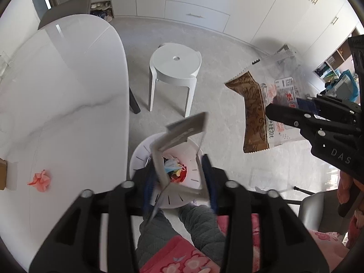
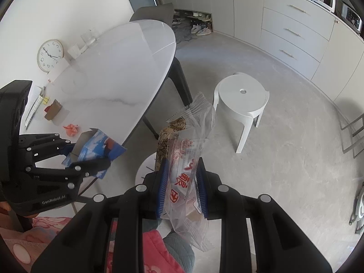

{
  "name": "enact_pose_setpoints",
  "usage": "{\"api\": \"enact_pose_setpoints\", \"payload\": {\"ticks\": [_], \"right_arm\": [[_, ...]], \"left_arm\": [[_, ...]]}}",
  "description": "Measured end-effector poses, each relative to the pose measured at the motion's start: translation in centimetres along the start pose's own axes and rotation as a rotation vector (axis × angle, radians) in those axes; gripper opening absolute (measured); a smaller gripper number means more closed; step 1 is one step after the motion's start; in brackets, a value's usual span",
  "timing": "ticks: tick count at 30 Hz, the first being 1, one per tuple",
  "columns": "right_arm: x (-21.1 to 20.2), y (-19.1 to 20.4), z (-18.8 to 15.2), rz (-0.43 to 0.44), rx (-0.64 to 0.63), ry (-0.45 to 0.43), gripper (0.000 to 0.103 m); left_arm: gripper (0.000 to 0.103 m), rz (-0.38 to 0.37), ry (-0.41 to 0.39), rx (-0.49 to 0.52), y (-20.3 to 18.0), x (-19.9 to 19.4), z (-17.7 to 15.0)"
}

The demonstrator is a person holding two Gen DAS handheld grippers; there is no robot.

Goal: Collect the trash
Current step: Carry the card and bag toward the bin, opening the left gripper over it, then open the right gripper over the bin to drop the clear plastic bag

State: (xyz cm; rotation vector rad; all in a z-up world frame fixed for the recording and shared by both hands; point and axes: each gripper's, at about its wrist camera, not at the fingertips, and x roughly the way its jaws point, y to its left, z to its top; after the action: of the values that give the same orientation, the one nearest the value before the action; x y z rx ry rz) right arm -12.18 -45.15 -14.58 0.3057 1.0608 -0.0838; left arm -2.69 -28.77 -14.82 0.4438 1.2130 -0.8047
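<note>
Over the round white trash bin (image 1: 145,159) beside the table, the left gripper (image 1: 179,177) hangs spread, its flattened blue-and-white cardboard box (image 1: 179,145) loose between the jaws for dropping. Alongside, the right gripper (image 2: 182,186) pinches a clear printed plastic wrapper (image 2: 188,159), likely next.

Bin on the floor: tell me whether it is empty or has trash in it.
Has trash in it: the left wrist view looks into the bin and shows crumpled coloured scraps. How full, cannot tell.
</note>
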Motion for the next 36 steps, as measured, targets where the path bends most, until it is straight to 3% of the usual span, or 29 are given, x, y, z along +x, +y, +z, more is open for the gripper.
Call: {"api": "enact_pose_setpoints", "payload": {"ticks": [2, 6, 16, 27, 30, 32, 33, 34, 36], "right_arm": [[-0.1, -0.2, -0.1, -0.002, -0.001, 0.000, 0.025], [-0.1, -0.3, -0.1, 0.000, 0.000, 0.002, 0.025], [0.3, 0.5, -0.2, 0.008, -0.019, 0.020, 0.025], [4.7, 4.2, -1.3, 0.060, -0.119, 0.164, 0.029], [6.5, 4.9, -1.8, 0.070, -0.131, 0.205, 0.036], [7.4, 5.4, -2.0, 0.084, -0.134, 0.226, 0.056], [7.5, 5.6, -2.0, 0.071, -0.133, 0.221, 0.077], [7.5, 5.7, -1.9, 0.049, -0.136, 0.214, 0.090], [7.1, 5.9, -1.6, 0.011, -0.144, 0.200, 0.100]], "left_arm": [[0.075, 0.016, -0.010, 0.004, -0.5, -0.3, -0.1], [0.094, 0.053, -0.040, 0.026, -1.0, -1.1, -0.1], [0.095, 0.107, -0.082, -0.034, 0.1, -2.8, -0.2], [0.095, 0.125, -0.110, -0.134, 3.2, -4.1, -0.8], [0.095, 0.134, -0.112, -0.156, 4.0, -4.2, -1.2], [0.095, 0.138, -0.115, -0.170, 4.5, -4.4, -1.3], [0.095, 0.142, -0.116, -0.177, 4.6, -4.5, -1.4], [0.095, 0.145, -0.117, -0.185, 4.7, -4.5, -1.4], [0.095, 0.151, -0.121, -0.198, 4.8, -4.6, -1.4]]}}
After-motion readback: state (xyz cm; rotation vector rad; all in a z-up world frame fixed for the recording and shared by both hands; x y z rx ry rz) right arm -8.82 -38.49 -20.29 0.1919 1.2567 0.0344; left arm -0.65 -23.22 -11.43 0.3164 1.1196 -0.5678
